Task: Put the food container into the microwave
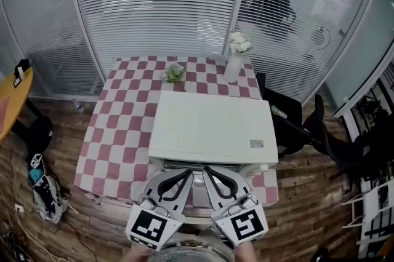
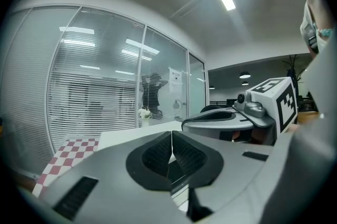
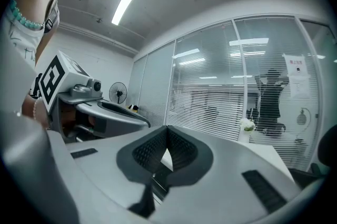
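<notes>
A white microwave (image 1: 212,128) stands on the table with the red-and-white checked cloth (image 1: 117,138), seen from above, its front facing me. No food container shows in any view. My left gripper (image 1: 188,173) and right gripper (image 1: 208,171) hang side by side just in front of the microwave's front edge, both pointing at it. In the left gripper view the left gripper (image 2: 171,153) has its pads pressed together with nothing between them, and the right gripper (image 2: 237,119) shows beside it. The right gripper (image 3: 167,148) is likewise shut and empty.
A white vase of flowers (image 1: 236,61) and a small green plant (image 1: 174,73) stand at the table's far edge. Behind is a glass wall with blinds (image 1: 160,2). A black chair (image 1: 289,125) is at the right; a bag (image 1: 43,193) lies on the floor at the left.
</notes>
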`<state>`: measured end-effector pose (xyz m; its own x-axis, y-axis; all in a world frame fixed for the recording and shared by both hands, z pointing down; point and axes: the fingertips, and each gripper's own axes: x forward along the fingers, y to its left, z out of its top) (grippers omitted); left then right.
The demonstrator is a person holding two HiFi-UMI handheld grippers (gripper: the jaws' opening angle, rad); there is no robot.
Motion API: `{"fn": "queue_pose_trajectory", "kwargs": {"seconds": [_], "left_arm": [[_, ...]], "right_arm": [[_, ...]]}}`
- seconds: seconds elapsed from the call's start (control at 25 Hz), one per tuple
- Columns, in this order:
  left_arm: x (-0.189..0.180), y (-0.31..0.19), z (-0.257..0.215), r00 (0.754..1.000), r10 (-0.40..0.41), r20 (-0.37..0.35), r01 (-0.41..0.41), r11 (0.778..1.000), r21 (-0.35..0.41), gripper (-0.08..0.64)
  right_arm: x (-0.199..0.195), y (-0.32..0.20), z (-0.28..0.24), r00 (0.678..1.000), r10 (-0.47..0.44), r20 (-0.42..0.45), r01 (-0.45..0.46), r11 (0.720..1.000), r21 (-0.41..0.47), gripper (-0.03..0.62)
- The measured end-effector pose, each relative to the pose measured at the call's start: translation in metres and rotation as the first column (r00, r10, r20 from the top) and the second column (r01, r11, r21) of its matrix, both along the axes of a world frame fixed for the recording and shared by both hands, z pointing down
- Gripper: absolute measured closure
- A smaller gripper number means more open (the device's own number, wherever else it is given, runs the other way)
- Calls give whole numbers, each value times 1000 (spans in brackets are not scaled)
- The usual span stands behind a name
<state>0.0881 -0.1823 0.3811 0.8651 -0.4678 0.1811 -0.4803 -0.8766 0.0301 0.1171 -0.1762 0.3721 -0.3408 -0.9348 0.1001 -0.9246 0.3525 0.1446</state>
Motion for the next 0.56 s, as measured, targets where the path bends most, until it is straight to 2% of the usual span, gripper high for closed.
{"fn": "queue_pose_trajectory", "kwargs": {"seconds": [0.56], "left_arm": [[-7,0,5,1000,-6,-4,6,1000,-10,546]], "right_arm": [[-7,2,8,1000,-15,-27,14,999,-31,598]]}}
